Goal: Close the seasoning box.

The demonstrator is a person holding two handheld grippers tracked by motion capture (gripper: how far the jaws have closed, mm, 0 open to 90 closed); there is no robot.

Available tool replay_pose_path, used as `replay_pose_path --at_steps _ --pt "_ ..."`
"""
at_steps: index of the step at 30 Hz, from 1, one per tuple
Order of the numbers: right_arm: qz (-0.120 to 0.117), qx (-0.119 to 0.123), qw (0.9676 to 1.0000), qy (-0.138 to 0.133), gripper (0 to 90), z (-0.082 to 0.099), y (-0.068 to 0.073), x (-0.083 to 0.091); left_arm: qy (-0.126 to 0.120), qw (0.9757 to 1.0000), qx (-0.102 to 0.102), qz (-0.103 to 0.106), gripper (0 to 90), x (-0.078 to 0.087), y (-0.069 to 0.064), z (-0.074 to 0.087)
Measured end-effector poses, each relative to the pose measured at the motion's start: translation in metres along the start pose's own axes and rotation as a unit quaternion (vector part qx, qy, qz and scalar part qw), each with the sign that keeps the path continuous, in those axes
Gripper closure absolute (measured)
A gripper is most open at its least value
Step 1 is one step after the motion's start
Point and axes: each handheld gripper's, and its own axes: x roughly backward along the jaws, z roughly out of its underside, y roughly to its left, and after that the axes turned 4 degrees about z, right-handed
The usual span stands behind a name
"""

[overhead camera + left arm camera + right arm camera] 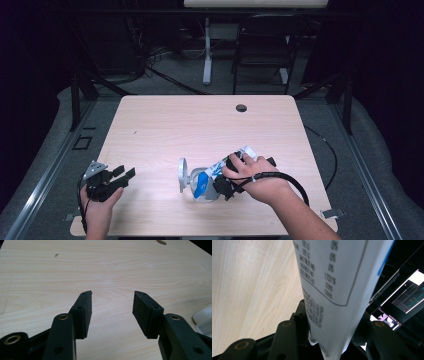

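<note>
Right tongs point(226, 176) clamped on a white packet point(220, 170) with blue print, held over the near middle of the table point(165, 125), long axis slanting from far-right down to near-left into a clear container point(192, 182) lying on its side. Left tongs point(120, 176) spread wide and empty at the near-left edge, well apart, packet off to their right. Seen close in the right gripper view: white back panel point(332, 280) with a printed nutrition box, between the jaws

One table point(165, 130), centre frame. Two grippers: left gripper point(126, 174) lower left, right gripper point(220, 186) lower centre. One white-blue packet point(220, 167). One clear container point(192, 182). One chair point(262, 45), top.
</note>
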Motion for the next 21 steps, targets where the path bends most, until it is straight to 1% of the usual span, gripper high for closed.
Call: replay_pose_path --at_steps 2,3,5,21 --pt "-0.001 -0.001 1.0000 -0.001 58.0 0.0001 0.0000 0.0001 -0.002 1.0000 0.001 -0.001 50.1 -0.0002 0.0001 0.0002" --pt "-0.005 -0.010 0.9999 -0.010 58.0 0.0003 0.0009 -0.0009 0.000 1.0000 0.000 0.000 50.2 0.0000 0.0002 0.0001" --pt "-0.001 0.000 1.0000 0.000 58.0 0.0000 -0.0004 0.0004 -0.002 1.0000 0.001 -0.001 50.2 -0.0003 0.0001 0.0002" --pt "-0.001 0.001 1.0000 0.001 58.2 -0.0006 -0.0007 0.0001 -0.003 1.0000 0.002 -0.001 50.2 -0.0005 0.0005 0.0005"
